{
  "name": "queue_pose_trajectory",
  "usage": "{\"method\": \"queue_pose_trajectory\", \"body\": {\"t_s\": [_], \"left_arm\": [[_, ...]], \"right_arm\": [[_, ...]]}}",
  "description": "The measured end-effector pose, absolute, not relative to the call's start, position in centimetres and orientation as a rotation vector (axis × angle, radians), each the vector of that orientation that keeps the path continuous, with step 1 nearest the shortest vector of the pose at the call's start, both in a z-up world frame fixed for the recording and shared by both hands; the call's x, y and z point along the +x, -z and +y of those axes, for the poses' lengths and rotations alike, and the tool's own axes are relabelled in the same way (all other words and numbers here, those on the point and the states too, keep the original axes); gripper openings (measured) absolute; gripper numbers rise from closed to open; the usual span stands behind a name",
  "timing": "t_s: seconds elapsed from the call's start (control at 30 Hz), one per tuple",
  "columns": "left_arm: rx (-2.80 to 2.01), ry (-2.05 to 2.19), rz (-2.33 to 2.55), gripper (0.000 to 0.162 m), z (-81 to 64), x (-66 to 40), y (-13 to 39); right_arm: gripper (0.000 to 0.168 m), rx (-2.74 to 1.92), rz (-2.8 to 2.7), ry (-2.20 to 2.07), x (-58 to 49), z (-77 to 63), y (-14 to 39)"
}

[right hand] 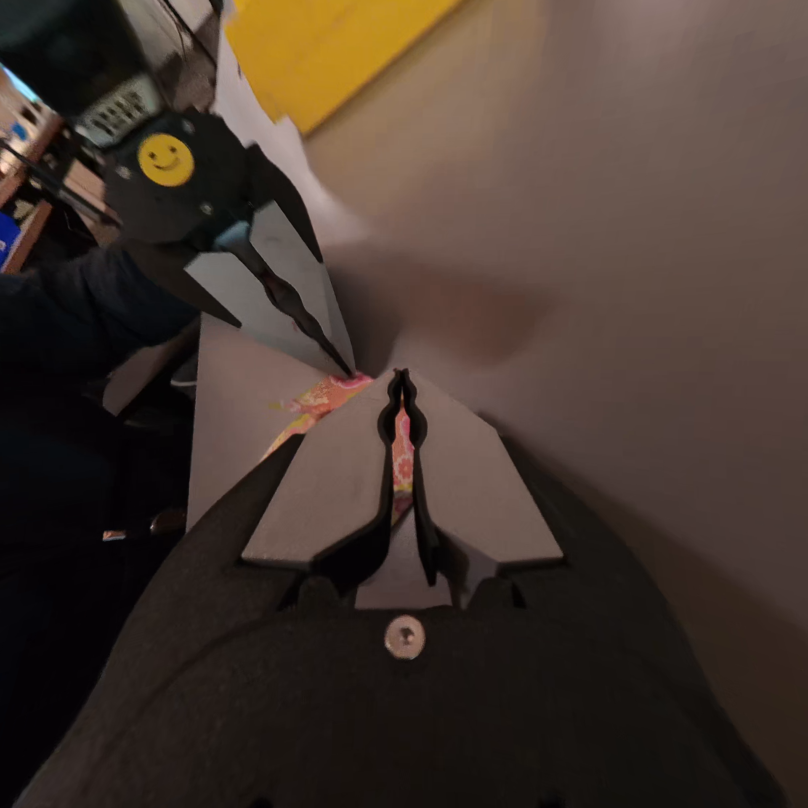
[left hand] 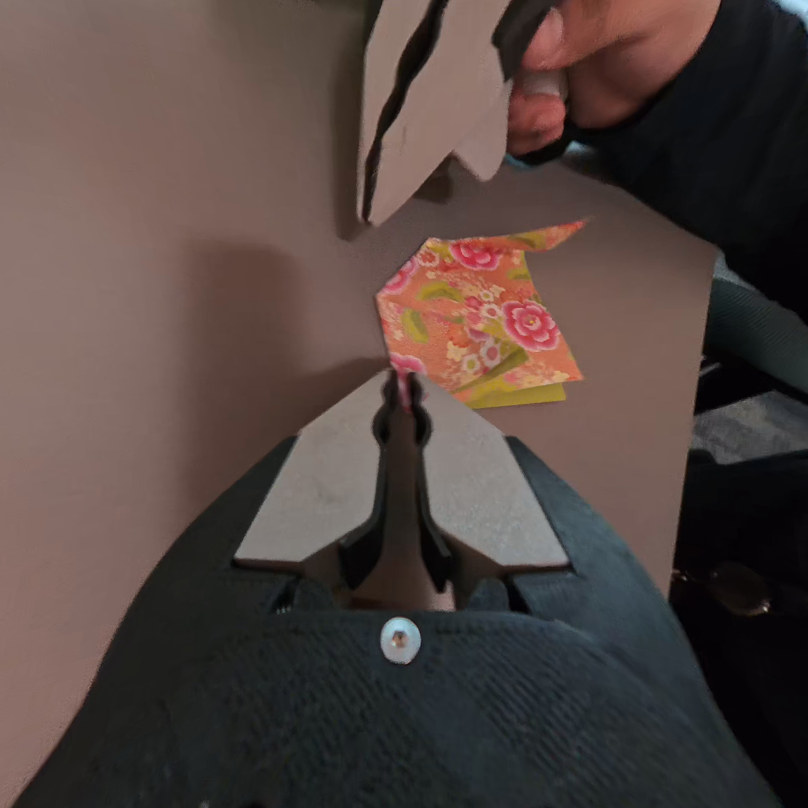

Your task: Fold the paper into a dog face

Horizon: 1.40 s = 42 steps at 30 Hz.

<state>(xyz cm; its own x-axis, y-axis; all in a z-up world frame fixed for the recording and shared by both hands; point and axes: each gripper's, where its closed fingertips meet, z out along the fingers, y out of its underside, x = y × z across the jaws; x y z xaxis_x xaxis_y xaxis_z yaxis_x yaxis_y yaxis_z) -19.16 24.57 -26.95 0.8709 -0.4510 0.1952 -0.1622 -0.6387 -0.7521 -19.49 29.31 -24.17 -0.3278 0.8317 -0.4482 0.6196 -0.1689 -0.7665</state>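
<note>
One paper corner pinched by left gripper.

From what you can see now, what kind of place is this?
Probably an office or lab work desk, not a home. A plain table bears only the floral paper; past its edge stand a chair and blurred shelves with equipment.

paper: mostly hidden by right hand-held gripper | background blurred

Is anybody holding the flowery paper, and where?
The left hand-held gripper pinches a corner of the orange floral folded paper. The right hand-held gripper is shut, holding nothing.
</note>
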Motion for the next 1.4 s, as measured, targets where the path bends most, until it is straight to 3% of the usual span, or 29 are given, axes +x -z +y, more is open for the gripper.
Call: {"method": "queue_pose_trajectory", "body": {"t_s": [0.03,0.07,0.17,0.37,0.43,0.63,1.03,1.27,1.4], "left_arm": [[-2.225,0.488,0.418,0.032,24.7,-19.5,26.5],[-2.193,0.506,0.398,0.045,24.8,-19.9,25.9],[-2.124,0.499,0.333,0.051,24.8,-22.1,24.6],[-2.023,0.419,0.177,0.052,24.6,-26.6,23.3],[-1.967,0.411,0.122,0.050,24.6,-27.9,22.4],[-1.888,0.355,0.042,0.048,24.5,-29.9,21.3],[-1.863,0.289,0.112,0.044,24.3,-29.2,21.0],[-1.854,0.229,0.115,0.077,24.4,-29.6,20.9],[-1.849,0.146,0.134,0.079,24.5,-29.9,20.8]], "right_arm": [[0.000,-1.647,-1.830,-1.509,-19.7,29.8,23.4],[0.000,-1.618,-1.789,-1.499,-19.8,30.3,22.9],[0.000,-1.537,-1.694,-1.449,-19.8,31.7,21.8],[0.000,-1.406,-1.556,-1.345,-19.3,33.5,19.9],[0.024,-1.394,-1.508,-1.284,-19.0,34.2,19.7],[0.035,-1.374,-1.495,-1.210,-18.1,33.7,20.2],[0.040,-1.338,-1.432,-1.197,-17.1,33.2,19.2],[0.061,-1.390,-1.438,-1.058,-17.6,34.3,20.6],[0.074,-1.424,-1.441,-0.996,-17.8,34.7,21.3]]}}
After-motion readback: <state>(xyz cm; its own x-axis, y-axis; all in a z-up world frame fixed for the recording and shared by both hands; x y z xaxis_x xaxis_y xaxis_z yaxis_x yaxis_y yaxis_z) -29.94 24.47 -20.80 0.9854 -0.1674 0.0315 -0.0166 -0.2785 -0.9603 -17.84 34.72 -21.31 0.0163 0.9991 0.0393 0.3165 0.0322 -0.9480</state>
